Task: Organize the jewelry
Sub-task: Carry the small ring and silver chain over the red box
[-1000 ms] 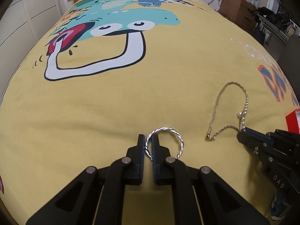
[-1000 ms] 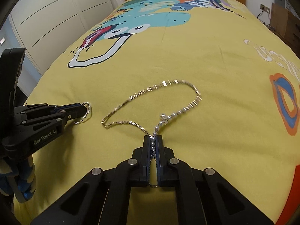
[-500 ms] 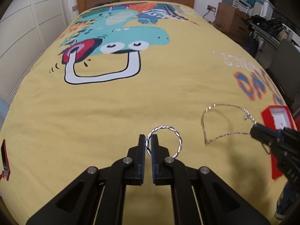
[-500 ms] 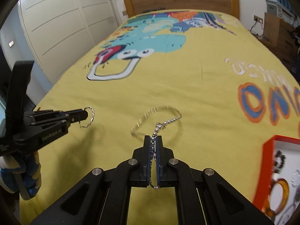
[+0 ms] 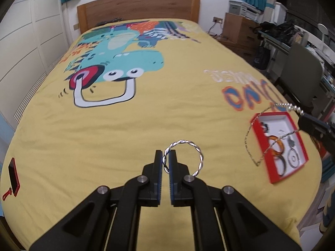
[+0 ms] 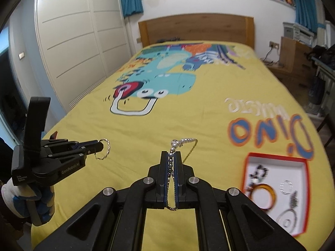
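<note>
Jewelry is split between both tools, lifted above the yellow bedspread [image 5: 146, 125]. The left gripper [image 5: 166, 163] has its fingers clamped on the near-left edge of a twisted silver ring bangle [image 5: 184, 156], which stands out stiff and holds its round shape. The right gripper [image 6: 172, 163] has its fingers pinched together on the beaded end of a necklace [image 6: 184, 141]; the fine chain hangs limp and loops below, so it will likely swing and tangle, and is best held near the beads as now. Both pieces look light and a little slippery. At the near right of the bed lies a red-rimmed open box [image 6: 305, 198] with a white floor, already holding an amber bangle [image 6: 261, 196] and what seem to be smaller rings, though blur hides detail. A red phone-like item [image 5: 13, 176] sits near the bed's left edge.
</note>
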